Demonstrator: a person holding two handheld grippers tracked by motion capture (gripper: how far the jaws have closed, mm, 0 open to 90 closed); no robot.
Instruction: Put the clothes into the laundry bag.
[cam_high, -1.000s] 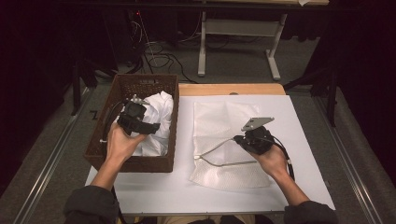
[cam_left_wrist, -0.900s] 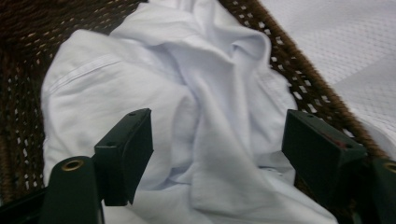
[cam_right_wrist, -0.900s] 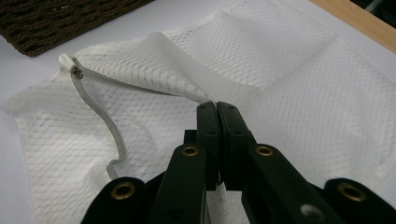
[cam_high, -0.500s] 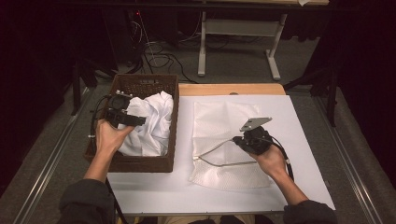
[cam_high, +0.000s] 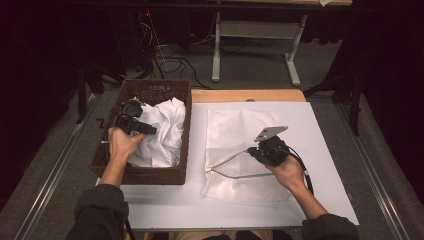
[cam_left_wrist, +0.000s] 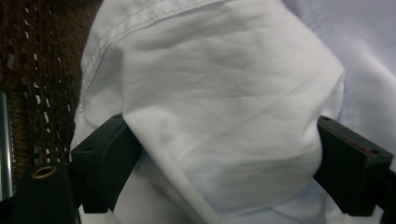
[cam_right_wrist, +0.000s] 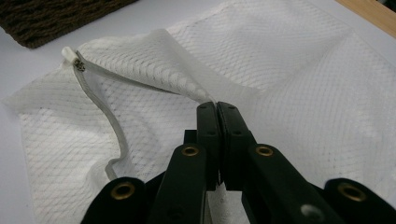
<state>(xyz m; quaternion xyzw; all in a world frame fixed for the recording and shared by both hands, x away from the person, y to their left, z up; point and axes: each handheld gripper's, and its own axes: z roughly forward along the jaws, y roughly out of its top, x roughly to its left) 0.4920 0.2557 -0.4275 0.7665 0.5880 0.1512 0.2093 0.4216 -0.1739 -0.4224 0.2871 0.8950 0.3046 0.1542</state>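
I am holding my left gripper (cam_high: 150, 131) inside the brown wicker basket (cam_high: 182, 145) at the left of the table, with its jaws spread as wide as they go; they have just been opening. A bulge of the white garment (cam_left_wrist: 224, 112) is sitting between the two pads (cam_left_wrist: 105, 161), which are flanking it without squeezing it. With my right gripper (cam_right_wrist: 217, 108) I am pinching the lifted upper edge of the white mesh laundry bag (cam_high: 235, 137), jaws fully closed on the fabric beside its grey zipper (cam_right_wrist: 100, 100). The bag is lying flat on the white table (cam_high: 330, 150), just right of the basket.
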